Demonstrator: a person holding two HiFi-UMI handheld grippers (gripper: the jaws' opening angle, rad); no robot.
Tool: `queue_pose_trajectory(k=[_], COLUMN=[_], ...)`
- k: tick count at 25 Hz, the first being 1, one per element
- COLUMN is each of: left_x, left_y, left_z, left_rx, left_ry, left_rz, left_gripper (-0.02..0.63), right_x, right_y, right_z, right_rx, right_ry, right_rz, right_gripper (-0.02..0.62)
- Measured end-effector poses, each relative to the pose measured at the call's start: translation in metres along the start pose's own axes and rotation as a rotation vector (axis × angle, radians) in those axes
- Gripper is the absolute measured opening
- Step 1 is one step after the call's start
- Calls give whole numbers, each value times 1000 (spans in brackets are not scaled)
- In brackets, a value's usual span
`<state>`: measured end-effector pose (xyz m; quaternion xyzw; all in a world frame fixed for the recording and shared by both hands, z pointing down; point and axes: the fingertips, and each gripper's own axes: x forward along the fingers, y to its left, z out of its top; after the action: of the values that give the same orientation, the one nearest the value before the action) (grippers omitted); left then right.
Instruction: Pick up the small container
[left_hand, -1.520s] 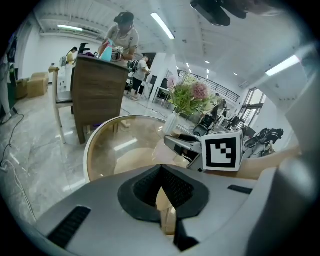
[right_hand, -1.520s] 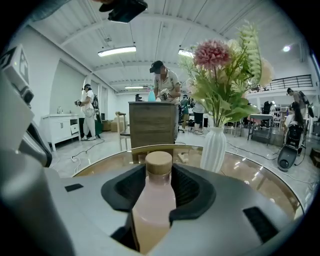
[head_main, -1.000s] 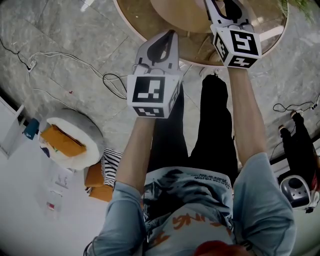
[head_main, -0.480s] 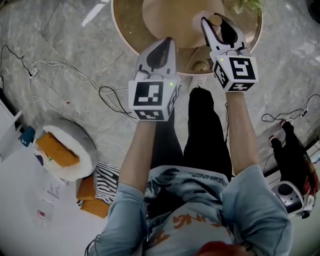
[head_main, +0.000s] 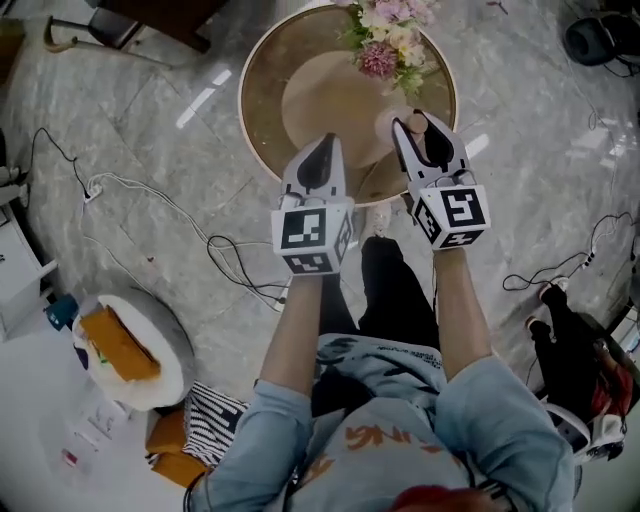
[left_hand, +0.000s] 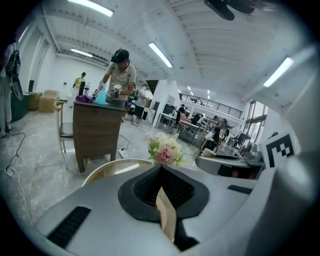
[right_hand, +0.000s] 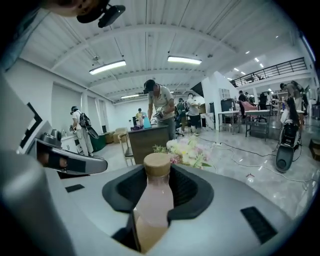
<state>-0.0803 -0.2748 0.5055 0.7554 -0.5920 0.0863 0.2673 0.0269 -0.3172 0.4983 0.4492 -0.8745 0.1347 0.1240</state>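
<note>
The small container (right_hand: 154, 197) is a pinkish glass bottle with a tan lid. It stands upright between the jaws of my right gripper (right_hand: 157, 172), which is shut on its body. In the head view that bottle (head_main: 417, 124) shows its lid between the right gripper's (head_main: 420, 122) jaws, over the near rim of a round wooden table (head_main: 262, 110). I cannot tell whether it touches the table. My left gripper (head_main: 326, 140) is beside it on the left, jaws meeting at a point with nothing in them. In its own view the left gripper (left_hand: 161, 167) looks shut.
A bunch of pink and white flowers (head_main: 392, 40) stands at the table's far side, with a round tan mat (head_main: 320, 95) in the middle. Cables (head_main: 180, 215) trail over the marble floor at the left. People work at a wooden counter (left_hand: 97, 127) behind.
The head view has taken in more of the table, and the flowers now show. Both grippers sit lower and smaller in the frame. The bottle stays in the right jaws.
</note>
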Motion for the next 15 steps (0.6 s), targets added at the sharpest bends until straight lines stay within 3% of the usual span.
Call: queue_pose_trajectory(k=[15], left_x=[-72], left_y=[-75], left_z=[130], left_rx=[4], left_ry=[-201], left_rz=[35], left_gripper=[23], right_x=[-99], right_y=[7], right_z=[159], right_rx=[7], right_ry=[-188], right_rz=[-19], right_gripper=[150])
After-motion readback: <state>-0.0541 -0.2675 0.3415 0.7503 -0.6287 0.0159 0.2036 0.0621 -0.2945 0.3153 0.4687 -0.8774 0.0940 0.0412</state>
